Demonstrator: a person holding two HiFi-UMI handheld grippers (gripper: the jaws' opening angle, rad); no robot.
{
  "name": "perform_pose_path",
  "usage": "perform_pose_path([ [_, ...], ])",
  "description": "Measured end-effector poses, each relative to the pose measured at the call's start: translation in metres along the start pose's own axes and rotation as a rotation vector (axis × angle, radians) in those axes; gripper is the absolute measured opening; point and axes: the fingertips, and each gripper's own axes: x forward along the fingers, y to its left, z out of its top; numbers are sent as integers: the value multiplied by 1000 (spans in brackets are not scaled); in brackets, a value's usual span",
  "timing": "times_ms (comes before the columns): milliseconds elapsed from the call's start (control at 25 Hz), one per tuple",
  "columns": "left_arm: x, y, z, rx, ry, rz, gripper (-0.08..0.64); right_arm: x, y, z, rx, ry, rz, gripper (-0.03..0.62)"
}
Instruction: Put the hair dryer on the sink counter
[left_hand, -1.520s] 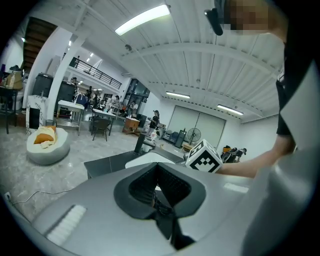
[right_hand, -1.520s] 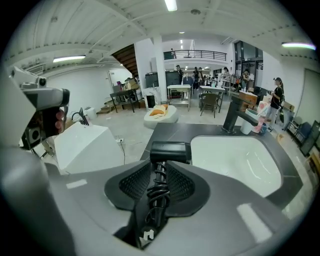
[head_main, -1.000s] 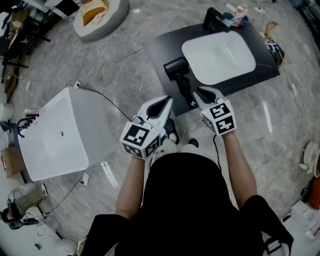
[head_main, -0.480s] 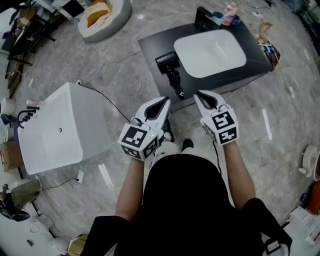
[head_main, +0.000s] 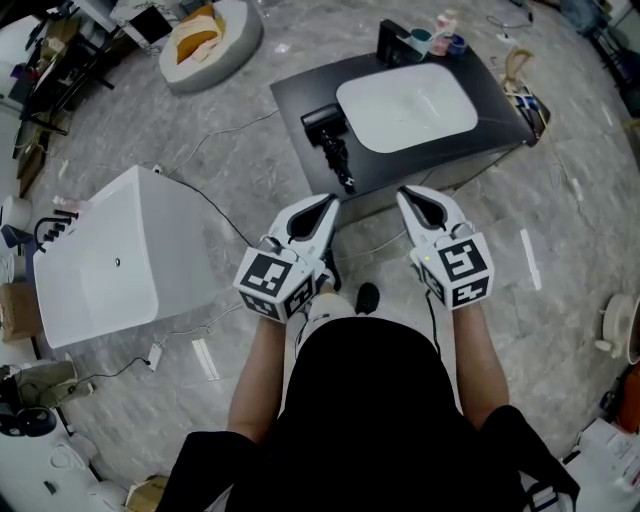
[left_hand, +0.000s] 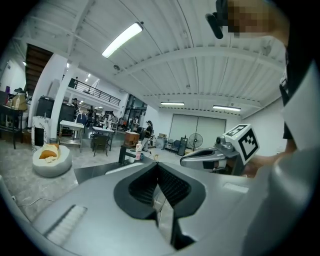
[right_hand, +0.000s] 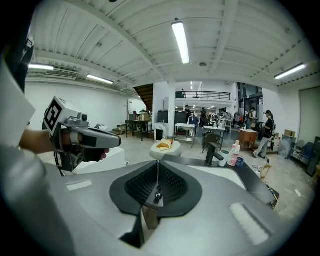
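Observation:
The black hair dryer (head_main: 327, 138) lies on the dark sink counter (head_main: 300, 92), just left of the white basin (head_main: 405, 103), its cord trailing toward the counter's front edge. Both grippers hang in front of the counter, apart from the dryer. My left gripper (head_main: 329, 204) is shut and empty; its jaws also meet in the left gripper view (left_hand: 157, 164). My right gripper (head_main: 407, 196) has just been closing and now stands shut with nothing between the jaws, as the right gripper view (right_hand: 158, 162) shows too.
A black faucet (head_main: 392, 42) and small bottles (head_main: 447, 24) stand at the counter's back. A white tub (head_main: 110, 265) sits on the floor at the left, with cables (head_main: 215, 208) running past it. A round white cushion (head_main: 205, 35) lies far left.
The right gripper has drawn back from the hair dryer's handle and risen, its jaws closing empty. The left gripper has pulled back too. The dryer stays on the counter.

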Motion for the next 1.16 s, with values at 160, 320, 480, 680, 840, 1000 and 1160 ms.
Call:
perform_pose_path([
  [160,-3,-12,5,16,-17,4,-2,-21,-5,6,9,-37,-18,14],
  [320,-4,-20,7,27,-20,12,-2,-35,-15,5,23,-55,-37,12],
  [480,-4,-28,11,35,-23,17,-2,-46,-23,5,40,-71,-46,12],
  [680,-7,-34,12,47,-22,21,-2,-54,-28,7,58,-89,-54,12],
  [840,-6,-40,13,48,-26,12,-2,-56,-29,6,40,-100,-46,12],
  [1000,-3,-43,10,48,-23,21,-1,-60,-30,1,44,-106,-44,11],
  [1160,-1,-44,10,45,-17,29,-1,-63,-33,4,43,-114,-45,11],
])
